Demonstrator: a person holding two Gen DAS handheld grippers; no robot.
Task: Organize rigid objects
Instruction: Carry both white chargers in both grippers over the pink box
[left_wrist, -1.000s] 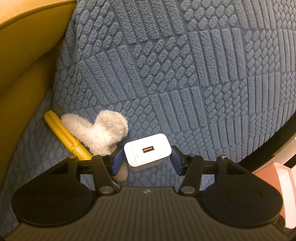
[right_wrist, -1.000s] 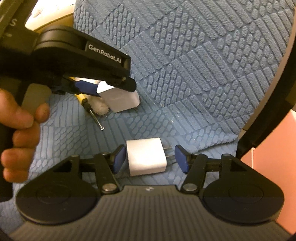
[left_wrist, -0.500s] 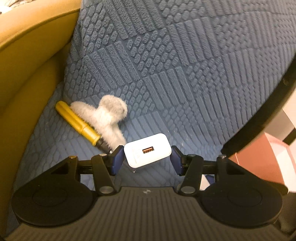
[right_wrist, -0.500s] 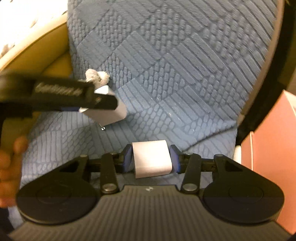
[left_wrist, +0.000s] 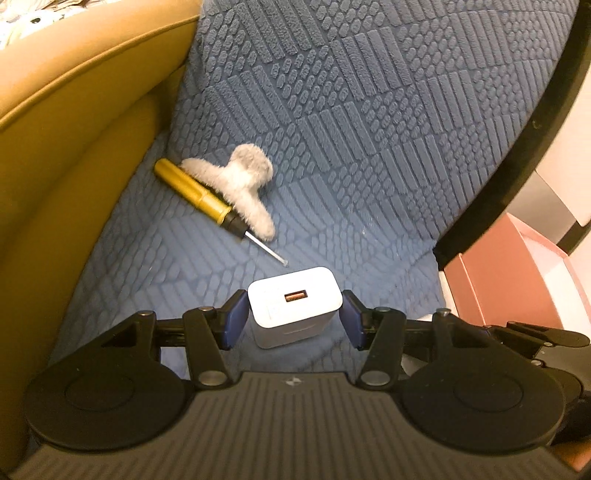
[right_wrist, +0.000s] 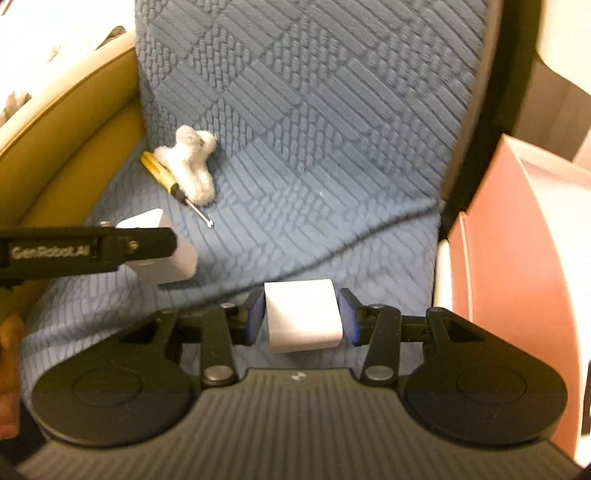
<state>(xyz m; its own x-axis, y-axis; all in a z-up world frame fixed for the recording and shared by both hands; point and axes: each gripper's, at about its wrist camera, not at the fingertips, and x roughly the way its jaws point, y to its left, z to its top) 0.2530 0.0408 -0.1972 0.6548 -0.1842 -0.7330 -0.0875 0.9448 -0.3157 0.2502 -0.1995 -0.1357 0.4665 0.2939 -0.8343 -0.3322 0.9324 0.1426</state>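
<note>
My left gripper (left_wrist: 293, 319) is shut on a white USB charger (left_wrist: 293, 304) with an orange port, held above the blue textured cushion (left_wrist: 369, 129). The same charger (right_wrist: 162, 254) and left gripper show at the left of the right wrist view. My right gripper (right_wrist: 302, 319) is shut on a second white charger block (right_wrist: 303, 314), also lifted off the cushion. A yellow-handled screwdriver (left_wrist: 199, 197) lies on the cushion beside a fluffy white hair claw (left_wrist: 240, 184); both also show in the right wrist view, the screwdriver (right_wrist: 159, 173) and the claw (right_wrist: 190, 166).
A mustard-yellow armrest (left_wrist: 74, 129) borders the cushion on the left. A black frame edge (left_wrist: 524, 140) runs along the right. A pink box (right_wrist: 517, 258) stands to the right of the seat, also in the left wrist view (left_wrist: 509, 273).
Both grippers have lifted and pulled back from the cushion with their chargers. The right gripper closed on its charger. The screwdriver and hair claw now lie farther away.
</note>
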